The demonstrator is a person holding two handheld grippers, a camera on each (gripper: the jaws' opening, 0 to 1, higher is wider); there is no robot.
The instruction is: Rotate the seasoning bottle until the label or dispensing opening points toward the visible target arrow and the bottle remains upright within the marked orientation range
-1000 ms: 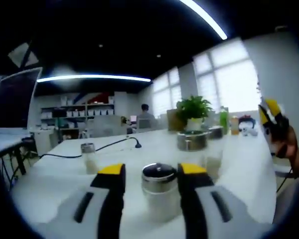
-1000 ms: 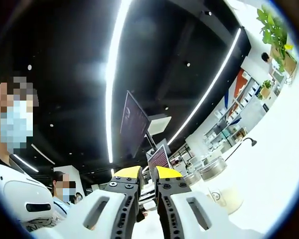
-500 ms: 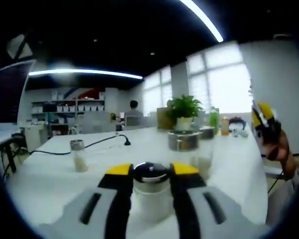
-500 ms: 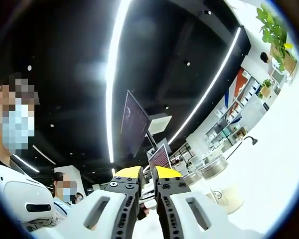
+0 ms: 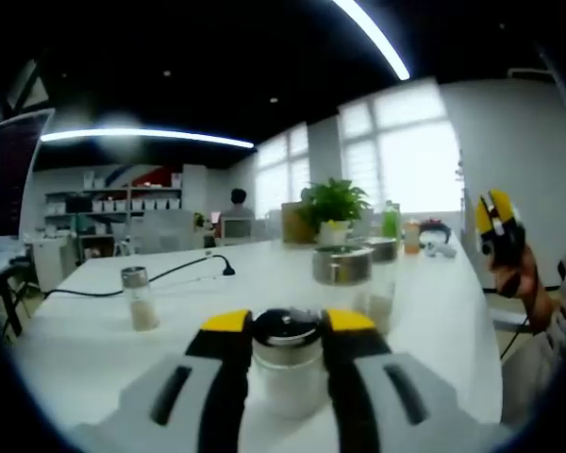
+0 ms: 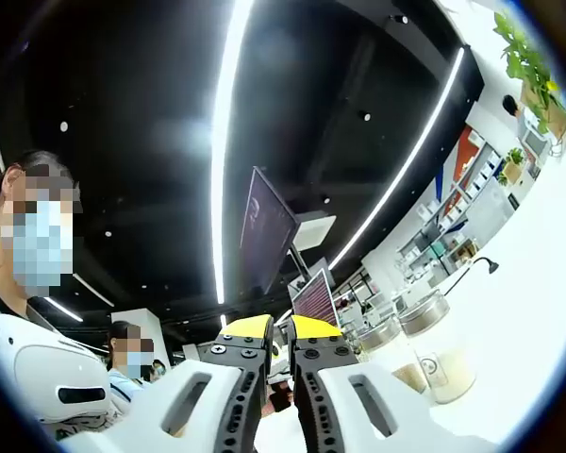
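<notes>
A clear seasoning bottle (image 5: 288,373) with a shiny metal lid stands upright on the white table (image 5: 434,311); pale powder fills its lower part. My left gripper (image 5: 289,323) is shut on it, a yellow-tipped finger pressed against each side of the lid. No label or arrow is legible. My right gripper (image 5: 498,226) is held up in a hand at the right, off the table. In the right gripper view, the right gripper (image 6: 280,328) points up toward the ceiling, shut with nothing between its fingers.
A small shaker (image 5: 137,298) stands to the left, and two wider metal-lidded jars (image 5: 344,276) stand just behind the bottle. A black cable (image 5: 184,276), a potted plant (image 5: 332,206) and bottles lie farther back. Two jars (image 6: 441,347) and a monitor (image 6: 266,231) show in the right gripper view.
My left gripper's fingers have closed in from either side onto the bottle's lid. The left view has swung slightly, and the right gripper has barely moved.
</notes>
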